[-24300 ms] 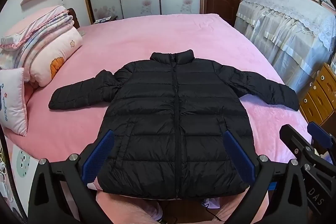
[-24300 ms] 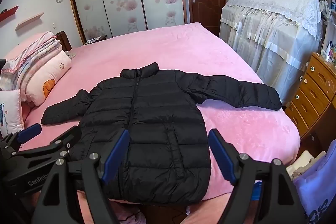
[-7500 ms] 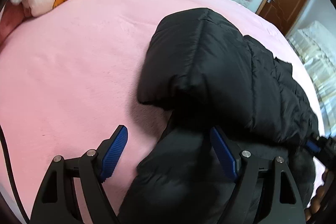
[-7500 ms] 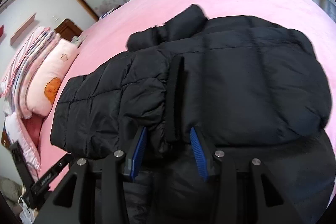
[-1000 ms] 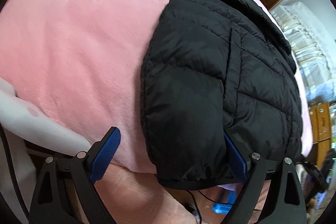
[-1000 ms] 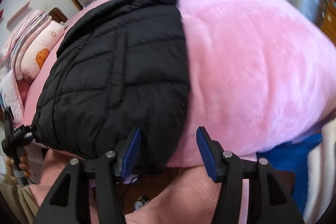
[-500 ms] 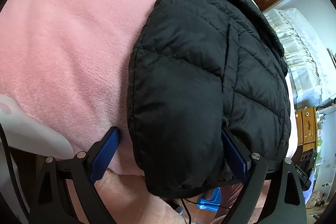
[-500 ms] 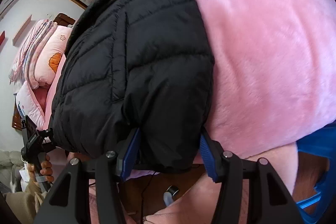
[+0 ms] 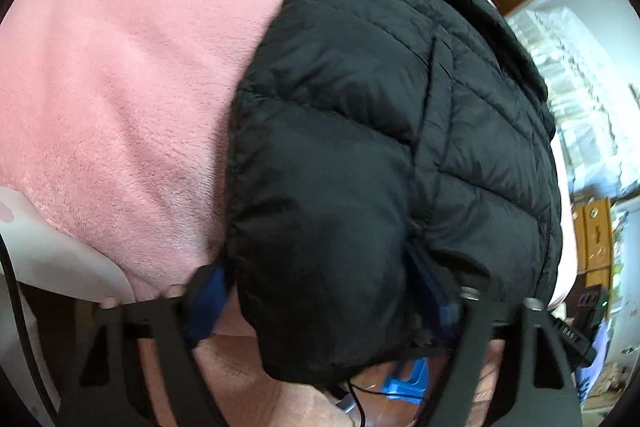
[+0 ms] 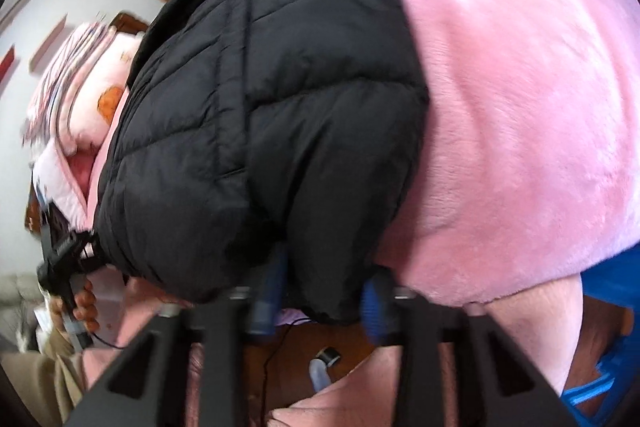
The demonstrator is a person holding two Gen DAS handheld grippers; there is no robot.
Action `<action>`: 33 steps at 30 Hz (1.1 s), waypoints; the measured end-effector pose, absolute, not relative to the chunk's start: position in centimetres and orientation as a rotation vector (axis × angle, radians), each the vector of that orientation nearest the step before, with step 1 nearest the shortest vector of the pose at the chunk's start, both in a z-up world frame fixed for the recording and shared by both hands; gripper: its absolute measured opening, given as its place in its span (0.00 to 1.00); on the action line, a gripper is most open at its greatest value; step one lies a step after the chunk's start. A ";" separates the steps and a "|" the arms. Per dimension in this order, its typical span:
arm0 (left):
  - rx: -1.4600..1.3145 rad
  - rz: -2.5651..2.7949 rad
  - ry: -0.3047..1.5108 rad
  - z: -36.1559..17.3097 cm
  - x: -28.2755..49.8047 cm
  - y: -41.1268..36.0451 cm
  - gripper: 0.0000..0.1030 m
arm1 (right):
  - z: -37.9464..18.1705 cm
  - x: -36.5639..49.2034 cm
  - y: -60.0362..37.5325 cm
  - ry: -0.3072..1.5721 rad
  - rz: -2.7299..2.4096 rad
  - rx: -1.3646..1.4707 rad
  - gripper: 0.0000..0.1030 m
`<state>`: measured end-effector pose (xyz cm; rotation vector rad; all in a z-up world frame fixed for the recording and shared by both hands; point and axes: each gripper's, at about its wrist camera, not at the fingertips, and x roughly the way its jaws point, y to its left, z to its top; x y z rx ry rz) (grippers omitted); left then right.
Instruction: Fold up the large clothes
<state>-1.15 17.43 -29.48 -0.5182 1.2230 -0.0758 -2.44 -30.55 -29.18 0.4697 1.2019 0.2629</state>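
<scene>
The black puffer jacket (image 9: pixel 380 131) lies folded narrow on the pink bed (image 9: pixel 120 67), hem overhanging at six o'clock; both jaws have just been closing, left gripper (image 9: pixel 320 291) and right gripper (image 10: pixel 320 291) each pinching a hem corner, presumably to fold it toward the collar at twelve.

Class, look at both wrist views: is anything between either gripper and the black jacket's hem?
Nothing visible. The left gripper and right gripper have just been closing, each with the black jacket hem already between its fingers at the pink bed edge.
</scene>
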 end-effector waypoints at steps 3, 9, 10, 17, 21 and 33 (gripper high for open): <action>-0.459 -0.098 1.235 -28.5 -0.9 16.4 0.35 | -28.3 -2.4 -29.7 1.184 0.277 0.401 0.10; -0.347 -0.128 1.249 -25.3 -0.3 14.8 0.08 | -25.0 -3.1 -29.2 1.111 0.307 0.329 0.05; -0.343 -0.138 1.249 -24.8 -0.4 14.7 0.07 | -24.0 -3.5 -29.8 1.085 0.316 0.330 0.05; -0.404 -0.218 1.229 -20.9 -1.8 14.7 0.07 | -18.9 -5.1 -32.5 0.987 0.333 0.326 0.05; -0.516 -0.263 1.186 -18.5 -1.8 16.4 0.06 | -16.4 -5.2 -33.7 0.921 0.351 0.367 0.05; -0.632 -0.240 0.887 -6.0 10.5 19.5 0.07 | -4.9 6.4 -34.8 0.577 0.419 0.413 0.05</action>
